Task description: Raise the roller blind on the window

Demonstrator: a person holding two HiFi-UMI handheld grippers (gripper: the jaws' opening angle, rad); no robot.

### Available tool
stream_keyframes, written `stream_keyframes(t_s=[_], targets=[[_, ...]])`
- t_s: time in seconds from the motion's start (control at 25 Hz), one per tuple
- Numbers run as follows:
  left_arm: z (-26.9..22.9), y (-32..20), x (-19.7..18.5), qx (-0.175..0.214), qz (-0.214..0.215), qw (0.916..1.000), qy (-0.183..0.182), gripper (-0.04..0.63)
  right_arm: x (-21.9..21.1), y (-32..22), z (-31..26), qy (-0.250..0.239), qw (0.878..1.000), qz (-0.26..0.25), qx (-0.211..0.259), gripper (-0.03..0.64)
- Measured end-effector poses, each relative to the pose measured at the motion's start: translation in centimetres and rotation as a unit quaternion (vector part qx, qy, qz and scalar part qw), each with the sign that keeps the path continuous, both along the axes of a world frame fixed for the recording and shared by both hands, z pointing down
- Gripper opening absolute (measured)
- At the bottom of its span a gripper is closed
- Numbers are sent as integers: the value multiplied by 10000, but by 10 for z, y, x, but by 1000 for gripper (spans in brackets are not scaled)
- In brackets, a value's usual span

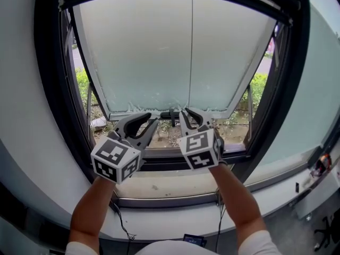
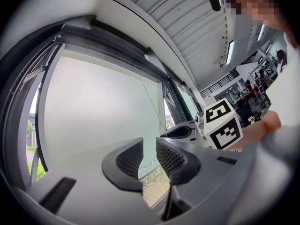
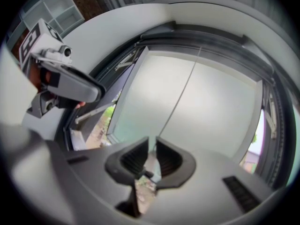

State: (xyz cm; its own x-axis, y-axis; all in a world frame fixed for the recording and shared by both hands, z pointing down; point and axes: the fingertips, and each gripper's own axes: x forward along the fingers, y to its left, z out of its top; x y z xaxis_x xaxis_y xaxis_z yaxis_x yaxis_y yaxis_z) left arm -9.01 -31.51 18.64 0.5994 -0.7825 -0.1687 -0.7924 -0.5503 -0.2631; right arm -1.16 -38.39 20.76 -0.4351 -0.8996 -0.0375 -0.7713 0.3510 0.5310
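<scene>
The translucent white roller blind [image 1: 180, 52] hangs nearly the full height of the window, and its bottom bar [image 1: 138, 112] ends just above the sill. A small dark pull [image 1: 170, 114] sits at the bar's middle. My right gripper [image 1: 187, 111] reaches up to the bar just right of the pull. In the right gripper view its jaws [image 3: 151, 146] stand narrow, with the blind's pale lower edge pinched between them. My left gripper [image 1: 153, 120] is just left of the pull and slightly below the bar. Its jaws [image 2: 149, 146] are open, with only blind and ground behind the gap.
A dark window frame [image 1: 53, 89] surrounds the blind, with metal stays at both sides. Below the bar a strip of open window shows bushes [image 1: 82, 84] and ground. A pale sill [image 1: 170, 184] runs under the grippers. Cables [image 1: 122, 222] hang below it.
</scene>
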Motion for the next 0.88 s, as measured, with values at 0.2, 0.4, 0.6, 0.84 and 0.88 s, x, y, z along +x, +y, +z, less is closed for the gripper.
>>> stream_keyframes(t_s=[0.2, 0.4, 0.6, 0.84, 0.88], targets=[[0, -1, 1, -4, 21, 10000, -16, 101, 2, -2, -11, -43, 9999, 54, 111, 58], [-1, 1, 1, 12, 9, 10000, -32, 101, 4, -2, -19, -61, 9998, 50, 172, 58], [-1, 3, 2, 8, 21, 10000, -43, 101, 4, -1, -27, -68, 9997, 49, 250, 58], [0, 5, 3, 3, 27, 10000, -72, 101, 5, -3, -32, -71, 9996, 71, 255, 58], [-1, 6, 3, 4, 30, 10000, -79, 101, 5, -4, -33, -88, 9996, 85, 251, 58]])
